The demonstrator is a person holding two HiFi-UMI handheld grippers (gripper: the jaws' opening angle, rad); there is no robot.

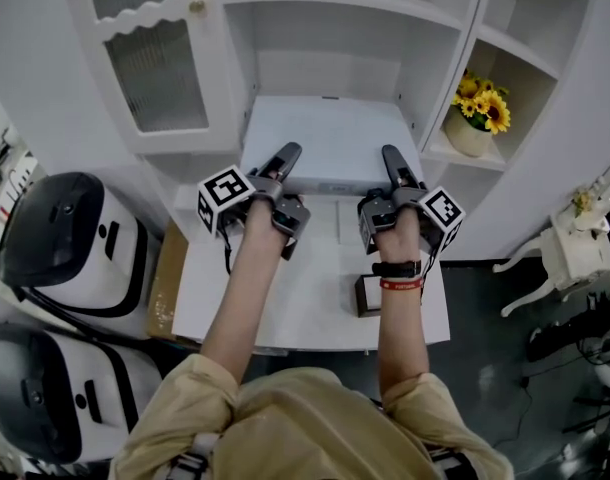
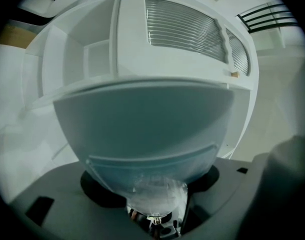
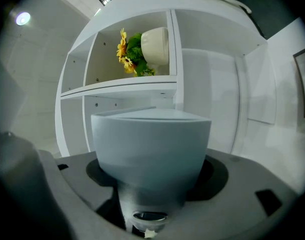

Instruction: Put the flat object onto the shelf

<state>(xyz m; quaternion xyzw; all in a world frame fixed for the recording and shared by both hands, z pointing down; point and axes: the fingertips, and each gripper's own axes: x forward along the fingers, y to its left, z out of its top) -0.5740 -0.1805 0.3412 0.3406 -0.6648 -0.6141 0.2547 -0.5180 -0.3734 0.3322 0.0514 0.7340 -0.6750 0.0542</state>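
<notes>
A flat white panel (image 1: 327, 140) lies level, its far part reaching into the middle bay of the white shelf unit (image 1: 335, 28). My left gripper (image 1: 283, 160) is shut on the panel's near left edge, and my right gripper (image 1: 395, 163) is shut on its near right edge. In the left gripper view the pale panel (image 2: 142, 129) fills the space between the jaws of the left gripper (image 2: 148, 184). The right gripper view shows the same panel (image 3: 150, 144) clamped in the right gripper (image 3: 152, 186), with the shelf bays behind it.
A vase of sunflowers (image 1: 476, 118) stands in the right-hand bay, also visible as the vase (image 3: 142, 46). A glass-fronted door (image 1: 160, 68) is at upper left. A white table (image 1: 285, 308) below carries a small dark box (image 1: 368, 295). Two black-and-white machines (image 1: 55, 238) stand at left.
</notes>
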